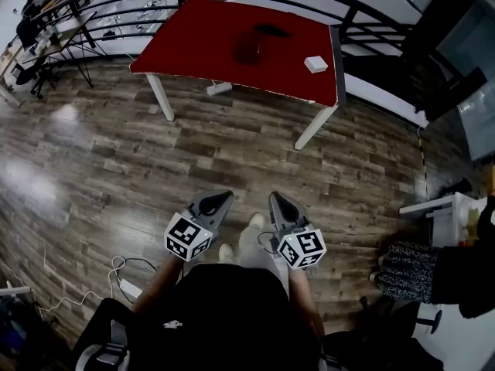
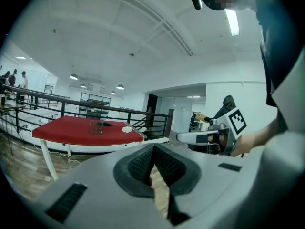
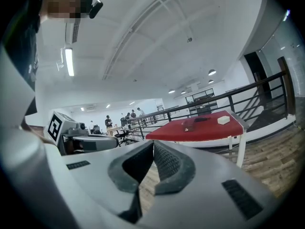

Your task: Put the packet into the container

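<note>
**Approach to the table, nothing picked up yet**

The person is standing on the brown wood-plank floor, well apart from the red-topped table with white legs, and is holding both tools out level towards it. The left grey two-jaw gripper is keeping its ribbed pads pressed together at the tips, with nothing between them. The right grey two-jaw gripper is doing the same, closed and empty.

What I take to be the dark flat packet is lying on the far part of the tabletop. Just beside it is standing a small clear box-shaped container, though both are too small to make out well. A small white block is sitting near the table's right edge.

Judging from this, the reaching step is in hand. The next move is calling for closing the gap to the table, opening one gripper's jaws, and bringing them down over the packet.
</note>
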A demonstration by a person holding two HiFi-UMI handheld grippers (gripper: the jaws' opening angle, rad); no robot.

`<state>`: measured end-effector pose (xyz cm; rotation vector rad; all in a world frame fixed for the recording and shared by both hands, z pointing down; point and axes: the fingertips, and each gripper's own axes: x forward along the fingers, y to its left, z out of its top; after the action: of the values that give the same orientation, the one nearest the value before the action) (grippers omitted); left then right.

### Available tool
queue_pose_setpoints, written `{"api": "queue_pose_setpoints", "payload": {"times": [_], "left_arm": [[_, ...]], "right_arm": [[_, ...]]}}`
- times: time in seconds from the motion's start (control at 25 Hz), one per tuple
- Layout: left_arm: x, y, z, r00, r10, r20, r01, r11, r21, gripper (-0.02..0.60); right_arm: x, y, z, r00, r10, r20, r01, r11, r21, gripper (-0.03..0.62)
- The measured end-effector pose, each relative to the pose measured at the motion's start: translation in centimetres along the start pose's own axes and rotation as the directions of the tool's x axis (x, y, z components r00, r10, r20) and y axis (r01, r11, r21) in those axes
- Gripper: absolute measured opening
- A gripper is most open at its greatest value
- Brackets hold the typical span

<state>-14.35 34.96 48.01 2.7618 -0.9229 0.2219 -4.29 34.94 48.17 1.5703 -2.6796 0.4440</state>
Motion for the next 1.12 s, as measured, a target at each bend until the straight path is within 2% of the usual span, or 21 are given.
{"api": "queue_pose_setpoints", "payload": {"times": [0.56, 0.92, 1.12], "left_arm": [[5.7, 4.1, 1.3, 1.0, 0.01, -0.008, -0.01, 1.0, -0.011, 0.005], [12.4, 7.3, 2.5, 0.998, 0.022, -0.055, -0.023, 0.999, -0.027, 0.005], [16.9, 8.6, 5.0, 0.999, 0.039, -0.034, -0.039, 0.999, -0.014, 0.005]], "right_arm": [[4.9, -5.4, 2.0, 1.0, 0.006, 0.016, -0.006, 1.0, -0.001, 0.021], [9.8, -12.0, 4.0, 1.0, 0.022, 0.013, -0.022, 1.0, -0.001, 0.021], [12.1, -16.2, 6.5, 0.999, 0.042, 0.02, -0.042, 0.999, -0.007, 0.021]]}}
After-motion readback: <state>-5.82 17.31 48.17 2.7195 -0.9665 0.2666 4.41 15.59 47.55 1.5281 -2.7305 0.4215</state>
